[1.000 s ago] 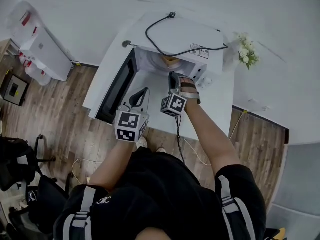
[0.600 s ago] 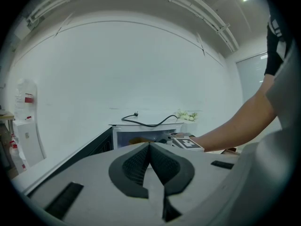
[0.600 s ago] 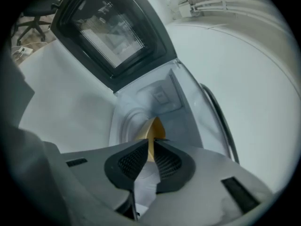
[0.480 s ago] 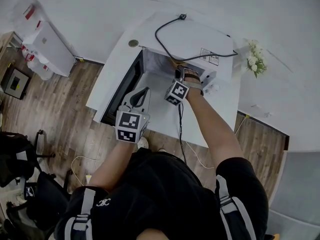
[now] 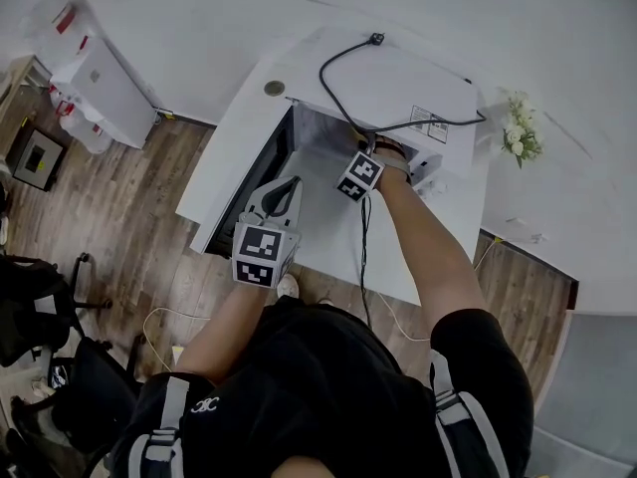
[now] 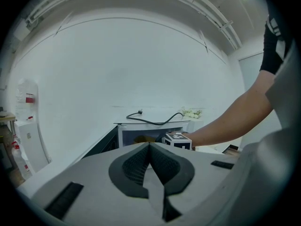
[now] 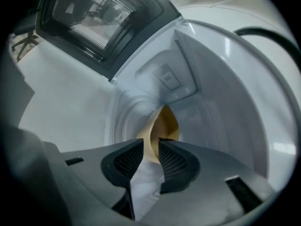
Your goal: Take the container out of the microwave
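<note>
The white microwave (image 5: pixel 398 88) stands on a white table with its door (image 5: pixel 254 182) swung open to the left. Inside it a tan paper container (image 7: pixel 164 126) sits on the turntable. My right gripper (image 7: pixel 151 157) reaches into the cavity, its jaws opening, and the container's near rim lies in the gap between the pads. In the head view only that gripper's marker cube (image 5: pixel 360 174) and the hand show at the cavity mouth. My left gripper (image 5: pixel 290 182) hangs shut and empty in front of the door, and from it (image 6: pixel 149 145) the container is faintly visible.
A black power cord (image 5: pixel 348 78) lies across the microwave's top. White flowers (image 5: pixel 523 137) stand to the right on the table (image 5: pixel 328 257). A white appliance (image 5: pixel 95 88) and black chairs (image 5: pixel 30 317) are on the wooden floor at the left.
My right hand has pushed forward and down, so the gripper now sits inside the microwave cavity. The left gripper has drifted slightly forward and stays shut.
</note>
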`<action>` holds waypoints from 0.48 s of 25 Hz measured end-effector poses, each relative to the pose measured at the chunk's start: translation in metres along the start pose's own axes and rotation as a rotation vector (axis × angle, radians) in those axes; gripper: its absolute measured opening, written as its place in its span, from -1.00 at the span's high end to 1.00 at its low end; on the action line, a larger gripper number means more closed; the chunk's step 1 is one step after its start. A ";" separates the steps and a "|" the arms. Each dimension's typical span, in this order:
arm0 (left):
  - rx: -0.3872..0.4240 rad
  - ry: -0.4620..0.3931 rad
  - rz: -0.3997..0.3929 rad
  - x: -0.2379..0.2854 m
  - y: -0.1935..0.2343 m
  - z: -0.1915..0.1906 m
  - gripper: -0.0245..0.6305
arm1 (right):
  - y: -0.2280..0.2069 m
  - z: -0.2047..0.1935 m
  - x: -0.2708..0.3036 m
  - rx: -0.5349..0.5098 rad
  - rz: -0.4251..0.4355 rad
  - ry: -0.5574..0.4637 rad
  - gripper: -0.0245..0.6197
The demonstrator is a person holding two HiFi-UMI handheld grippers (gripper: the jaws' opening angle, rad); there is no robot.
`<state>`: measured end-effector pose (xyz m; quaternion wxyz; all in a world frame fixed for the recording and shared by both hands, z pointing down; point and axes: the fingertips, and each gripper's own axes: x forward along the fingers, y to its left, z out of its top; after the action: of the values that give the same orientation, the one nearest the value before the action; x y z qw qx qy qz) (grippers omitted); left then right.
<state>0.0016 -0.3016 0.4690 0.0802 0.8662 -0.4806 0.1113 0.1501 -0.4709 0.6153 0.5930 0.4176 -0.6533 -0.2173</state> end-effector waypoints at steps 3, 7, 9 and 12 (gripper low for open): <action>-0.001 0.006 0.004 0.002 0.002 -0.002 0.91 | 0.003 0.002 0.009 -0.028 0.029 0.005 0.60; 0.001 0.012 0.013 0.002 0.006 -0.005 0.91 | 0.008 0.005 0.020 -0.051 0.064 0.028 0.64; -0.002 0.014 0.018 0.002 0.008 -0.006 0.91 | 0.010 0.004 0.024 -0.067 0.074 0.048 0.71; -0.012 0.016 0.027 0.001 0.011 -0.008 0.91 | 0.012 0.002 0.027 -0.082 0.085 0.064 0.74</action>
<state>-0.0080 -0.3063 0.4774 0.0876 0.8582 -0.4923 0.1162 0.1465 -0.4862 0.6402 0.6387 0.3717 -0.6418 -0.2051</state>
